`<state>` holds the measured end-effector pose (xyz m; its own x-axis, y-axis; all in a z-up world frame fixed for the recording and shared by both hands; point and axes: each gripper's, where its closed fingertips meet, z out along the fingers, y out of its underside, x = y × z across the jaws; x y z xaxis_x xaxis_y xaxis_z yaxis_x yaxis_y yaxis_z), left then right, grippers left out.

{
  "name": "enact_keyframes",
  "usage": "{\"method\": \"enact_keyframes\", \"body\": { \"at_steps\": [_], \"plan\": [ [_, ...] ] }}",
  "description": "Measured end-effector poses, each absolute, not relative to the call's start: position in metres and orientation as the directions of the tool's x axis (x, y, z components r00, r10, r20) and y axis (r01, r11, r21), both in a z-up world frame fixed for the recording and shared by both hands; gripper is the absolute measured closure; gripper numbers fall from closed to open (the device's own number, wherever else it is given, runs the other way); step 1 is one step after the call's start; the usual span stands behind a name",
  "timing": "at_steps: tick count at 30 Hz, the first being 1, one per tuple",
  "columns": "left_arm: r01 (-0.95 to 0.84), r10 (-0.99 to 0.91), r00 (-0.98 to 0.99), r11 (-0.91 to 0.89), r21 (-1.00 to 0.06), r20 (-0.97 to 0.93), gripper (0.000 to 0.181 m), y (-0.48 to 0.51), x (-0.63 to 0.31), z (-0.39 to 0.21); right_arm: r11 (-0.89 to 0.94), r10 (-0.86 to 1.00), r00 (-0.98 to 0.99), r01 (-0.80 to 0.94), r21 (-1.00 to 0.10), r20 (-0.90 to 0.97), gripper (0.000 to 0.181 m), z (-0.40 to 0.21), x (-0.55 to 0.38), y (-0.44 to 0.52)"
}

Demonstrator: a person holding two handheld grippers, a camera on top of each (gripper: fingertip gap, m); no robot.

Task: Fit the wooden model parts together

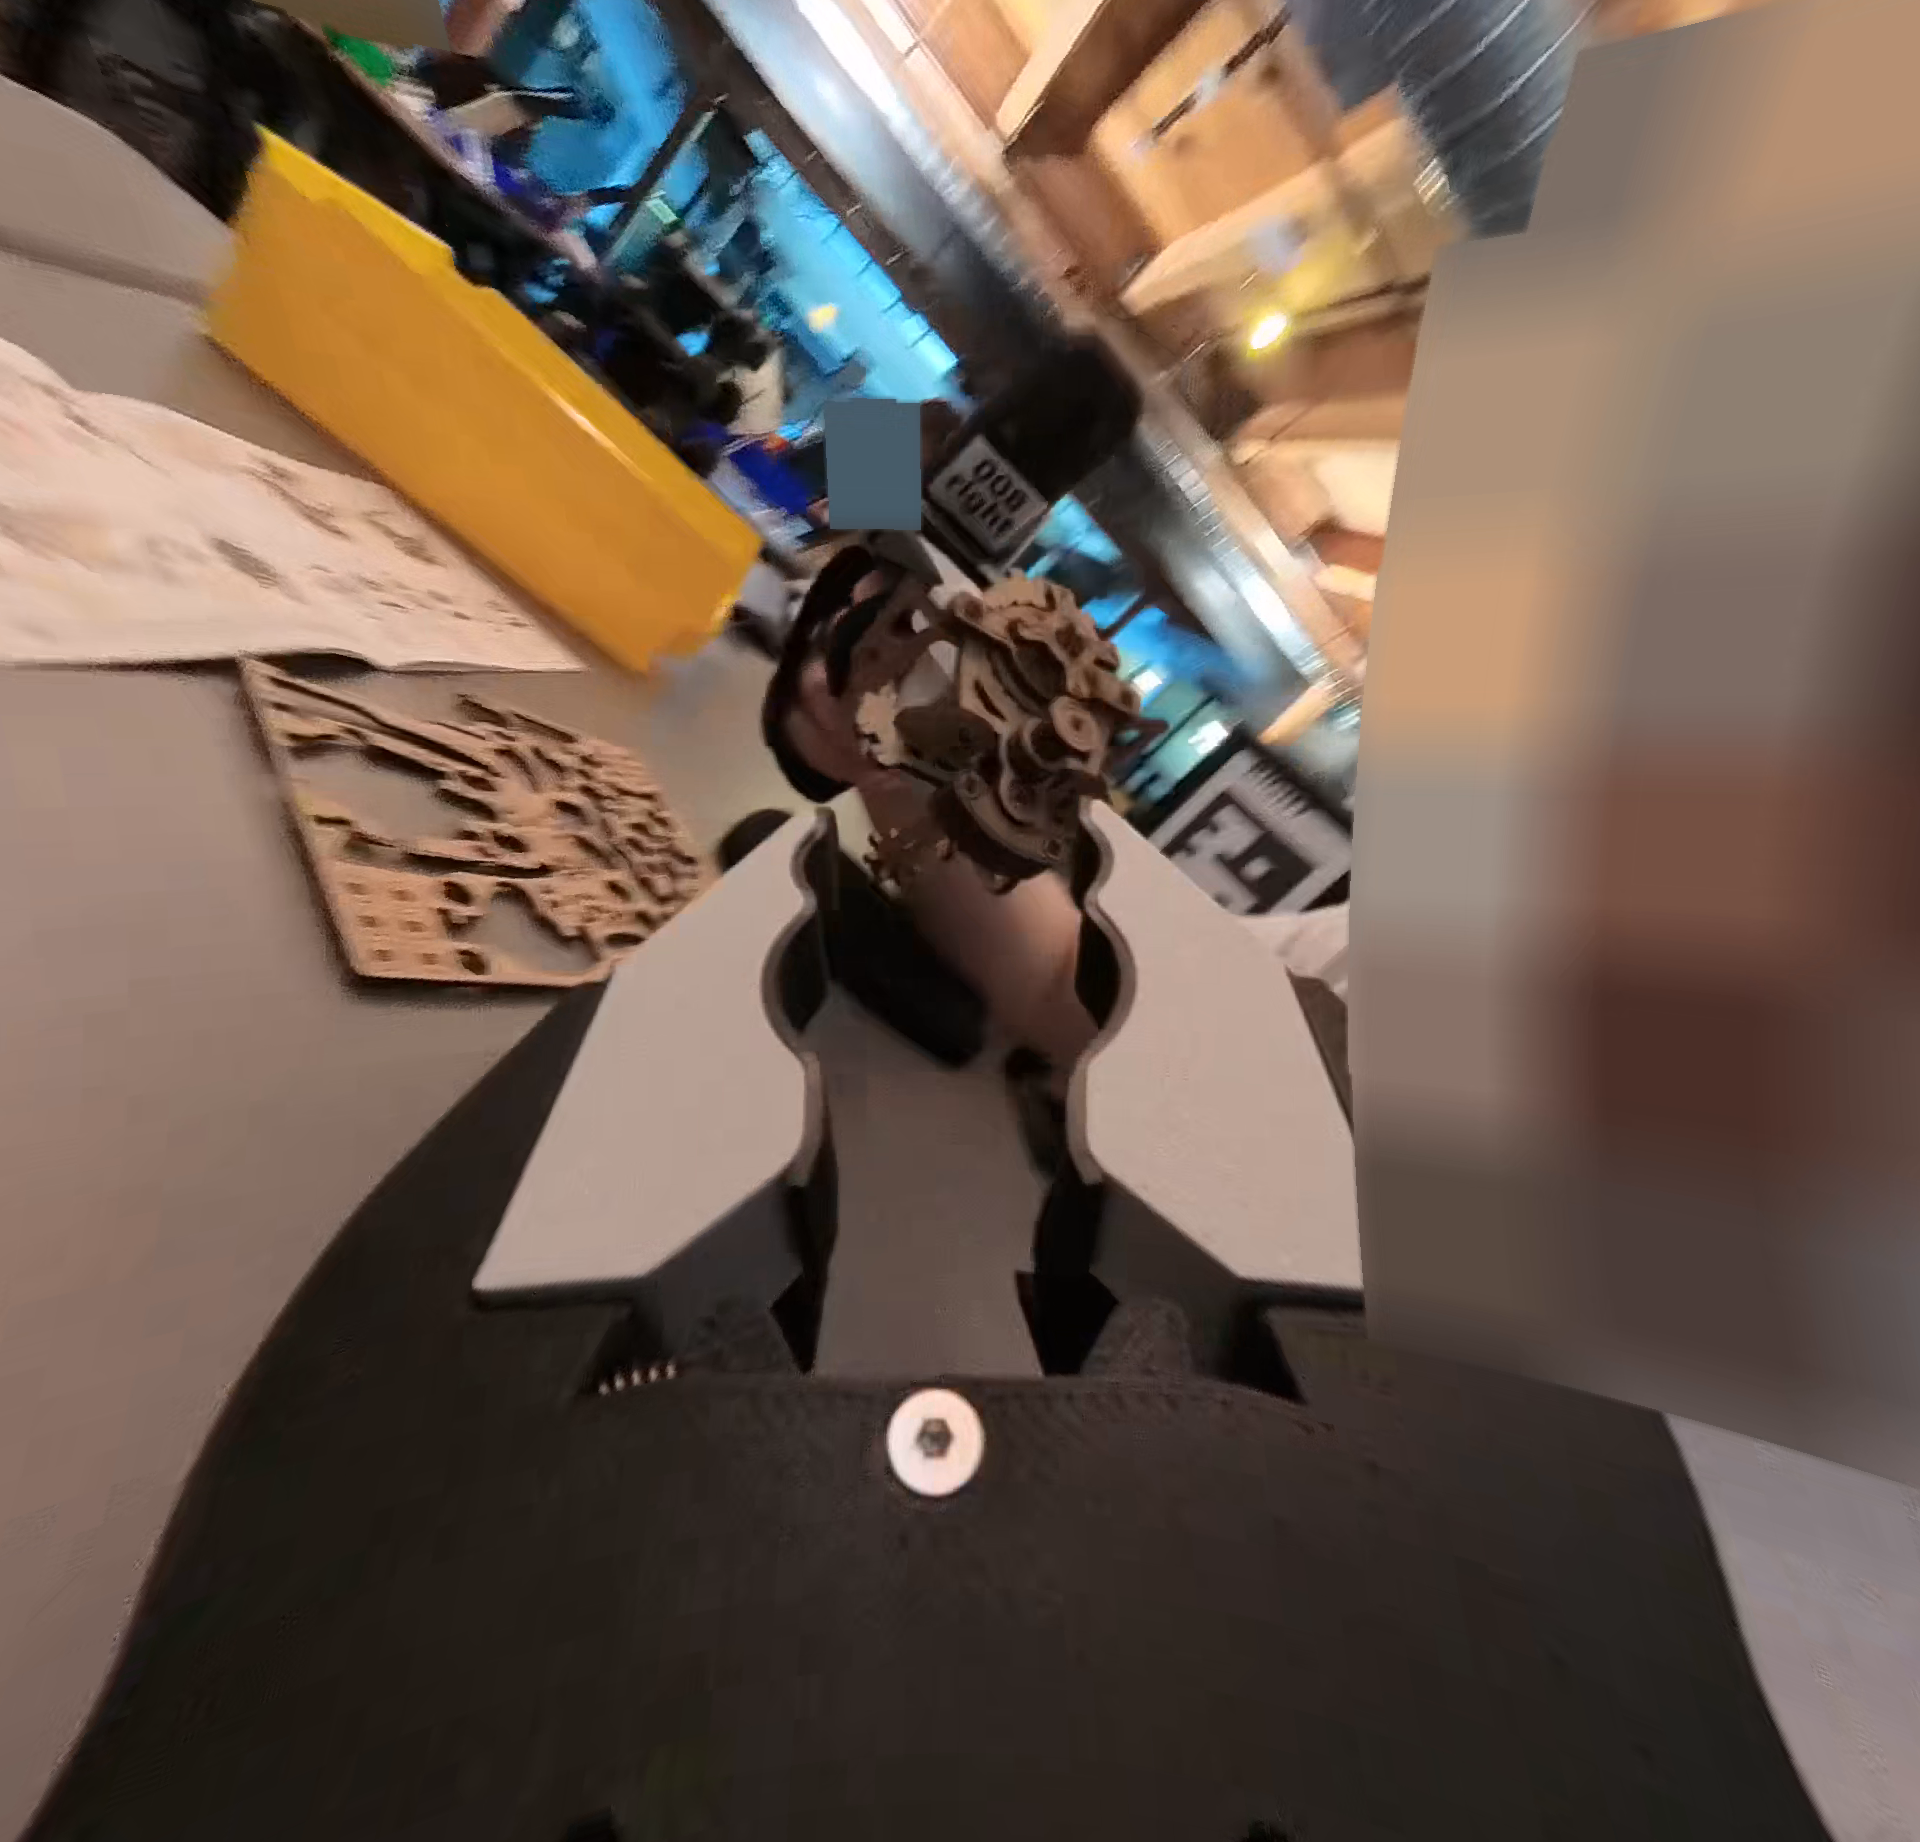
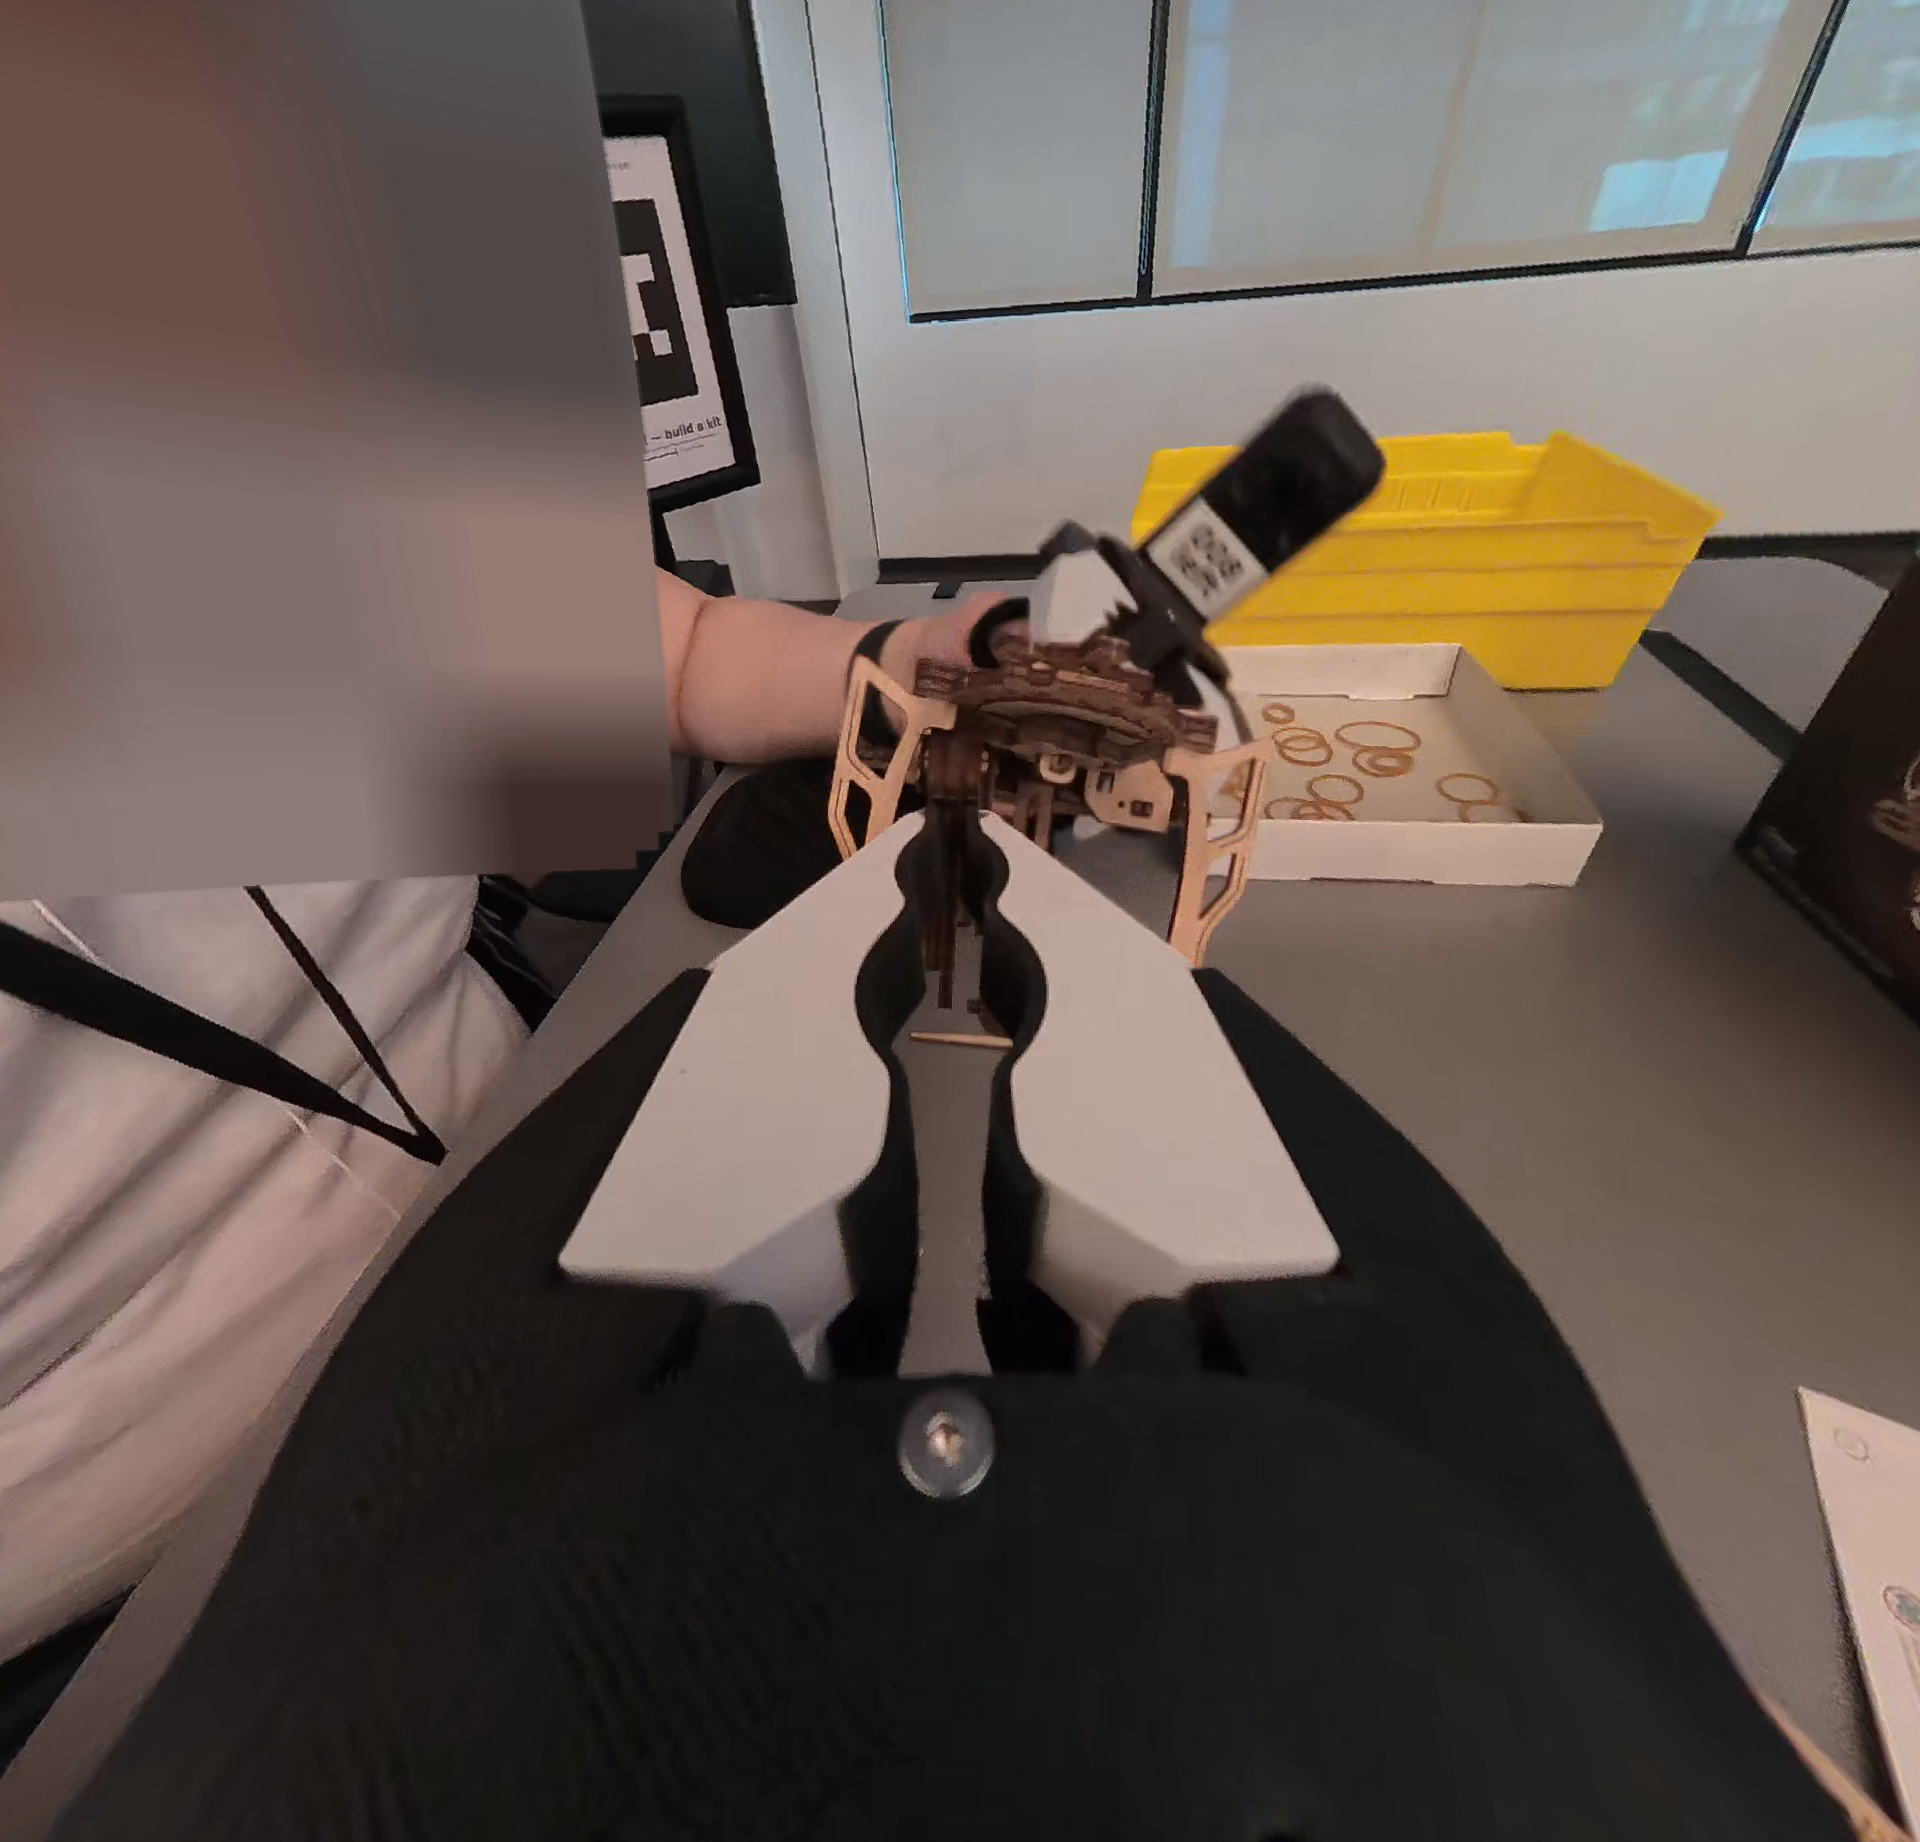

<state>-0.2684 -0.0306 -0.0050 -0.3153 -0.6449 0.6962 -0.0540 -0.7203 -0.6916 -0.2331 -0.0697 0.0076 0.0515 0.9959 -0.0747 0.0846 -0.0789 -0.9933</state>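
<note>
The wooden model [image 2: 1049,722] is a dark gear assembly with pale openwork side frames, held up above the grey table [image 2: 1455,1117]. My right gripper [image 2: 951,847] is shut on a thin dark plate at the model's near underside. My left gripper [image 1: 956,831] has its jaws well apart, with the model's lower edge [image 1: 977,753] at its fingertips; the left fingertip stands clear of the wood. In the right wrist view the left gripper [image 2: 1081,597] sits over the top of the model, held by a hand. The left wrist view is motion-blurred.
A punched-out wooden parts sheet [image 1: 468,826] and an instruction sheet [image 1: 208,545] lie on the table by a yellow bin [image 1: 468,410]. A white tray [image 2: 1434,842] with rubber bands and a dark box [image 2: 1849,836] lie to the right. A person's torso is close on the left. The gap from one gripper's tips to the other's is roughly 6 centimetres.
</note>
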Motion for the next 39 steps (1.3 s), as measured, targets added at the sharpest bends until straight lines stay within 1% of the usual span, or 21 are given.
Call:
{"method": "enact_keyframes", "body": {
  "at_steps": [1,3,5,6,8,11,13,15,16,20,26,30,32,34,36,39],
  "plan": [
    [-0.056,-0.695,-0.278,-0.677,-0.733,0.663,0.139,-0.029,-0.271,-0.004,-0.09,0.994,0.063,0.077,-0.993,-0.085,0.181,0.005,-0.232,-0.066],
    [-0.005,-0.784,-0.196,-0.6,-0.8,0.589,0.157,-0.022,-0.276,0.004,-0.063,0.991,0.12,0.073,-0.995,-0.054,0.181,0.0,-0.23,-0.055],
    [0.047,-0.859,-0.149,-0.5,-0.865,0.489,0.174,-0.024,-0.279,0.015,0.019,0.978,0.207,0.102,-0.995,0.04,0.181,-0.004,-0.228,-0.044],
    [0.031,-0.881,-0.123,-0.463,-0.886,0.457,0.175,-0.028,-0.277,0.013,0.067,0.967,0.238,0.123,-0.99,0.095,0.181,-0.005,-0.228,-0.041],
    [-0.021,-0.902,-0.063,-0.427,-0.904,0.428,0.171,-0.032,-0.268,0.003,0.164,0.925,0.317,0.166,-0.972,0.21,0.181,-0.003,-0.227,-0.034],
    [-0.018,-0.907,-0.023,-0.419,-0.908,0.42,0.169,-0.035,-0.259,-0.007,0.28,0.86,0.361,0.254,-0.926,0.359,0.181,-0.003,-0.232,-0.034],
    [-0.019,-0.909,-0.014,-0.416,-0.909,0.416,0.171,-0.036,-0.255,-0.012,0.34,0.822,0.361,0.31,-0.888,0.441,0.181,-0.006,-0.237,-0.035],
    [-0.02,-0.906,-0.014,-0.422,-0.906,0.423,0.168,-0.037,-0.253,-0.014,0.388,0.782,0.362,0.353,-0.851,0.507,0.181,-0.007,-0.24,-0.036],
    [-0.01,-0.908,-0.011,-0.418,-0.908,0.418,0.17,-0.036,-0.254,-0.014,0.407,0.766,0.364,0.363,-0.838,0.529,0.181,-0.006,-0.241,-0.037],
    [0.006,-0.903,-0.031,-0.429,-0.903,0.428,0.172,-0.036,-0.255,-0.012,0.426,0.751,0.363,0.372,-0.825,0.551,0.181,-0.005,-0.241,-0.037],
    [0.004,-0.924,0.018,-0.381,-0.924,0.381,0.169,-0.033,-0.256,-0.011,0.419,0.758,0.359,0.372,-0.828,0.545,0.181,-0.01,-0.242,-0.035],
    [0.01,-0.935,0.034,-0.352,-0.936,0.352,0.179,-0.033,-0.257,-0.01,0.442,0.746,0.344,0.385,-0.81,0.571,0.18,-0.012,-0.245,-0.036],
    [0.009,-0.939,0.043,-0.341,-0.94,0.341,0.179,-0.032,-0.257,-0.01,0.451,0.736,0.348,0.388,-0.804,0.58,0.18,-0.012,-0.245,-0.036],
    [0.0,-0.94,0.045,-0.337,-0.941,0.337,0.177,-0.032,-0.257,-0.011,0.455,0.739,0.344,0.379,-0.806,0.579,0.181,-0.012,-0.246,-0.036],
    [-0.017,-0.937,0.049,-0.348,-0.937,0.346,0.172,-0.033,-0.255,-0.014,0.448,0.744,0.347,0.374,-0.812,0.57,0.181,-0.013,-0.246,-0.035],
    [-0.03,-0.939,0.089,-0.336,-0.941,0.333,0.179,-0.028,-0.255,-0.019,0.438,0.757,0.338,0.372,-0.818,0.559,0.181,-0.017,-0.246,-0.034]
  ]
}}
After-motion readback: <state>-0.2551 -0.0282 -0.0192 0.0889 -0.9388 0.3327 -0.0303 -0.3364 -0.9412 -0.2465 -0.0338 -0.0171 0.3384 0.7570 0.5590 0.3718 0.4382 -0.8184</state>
